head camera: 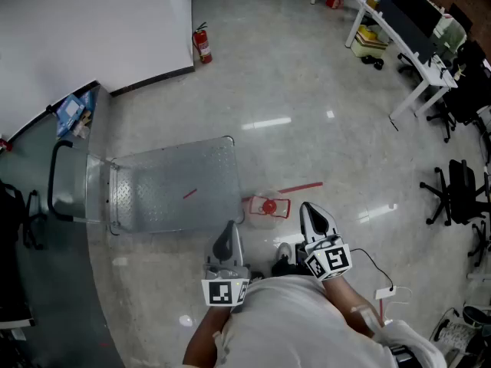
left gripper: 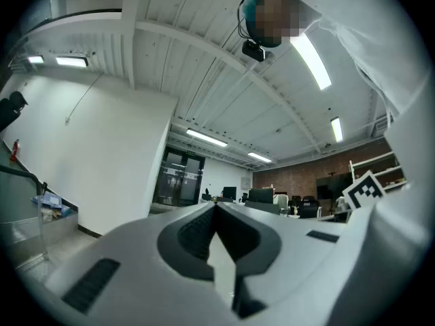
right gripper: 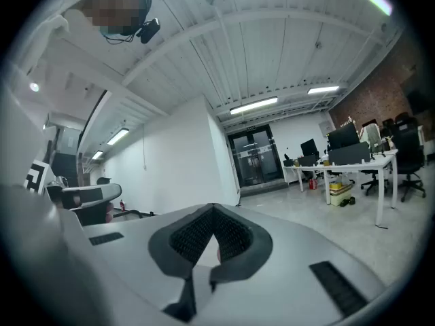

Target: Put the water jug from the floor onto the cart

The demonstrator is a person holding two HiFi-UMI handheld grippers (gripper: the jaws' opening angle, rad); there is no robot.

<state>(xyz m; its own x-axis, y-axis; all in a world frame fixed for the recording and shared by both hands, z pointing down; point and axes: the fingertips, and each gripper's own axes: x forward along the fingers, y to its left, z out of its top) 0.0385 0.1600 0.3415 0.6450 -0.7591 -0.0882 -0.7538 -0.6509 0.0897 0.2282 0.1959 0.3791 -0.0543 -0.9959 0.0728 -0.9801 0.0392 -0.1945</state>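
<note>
nearest, close to the person's body, the left tool [head camera: 228, 236] and right tool [head camera: 316, 219] are each pressed together on nothing and point level. just ahead and lower, between their tips, the red-capped water jug [head camera: 268, 206] stands on the floor [head camera: 322, 113], seemingly upright, just beside the cart [head camera: 176, 186]. only the head view shows jug and cart; both gripper views look out above them.

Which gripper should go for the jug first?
Right, probably: the right gripper points just beside the red-capped water jug; the left gripper sits farther back, by the cart corner. Both shut.
</note>
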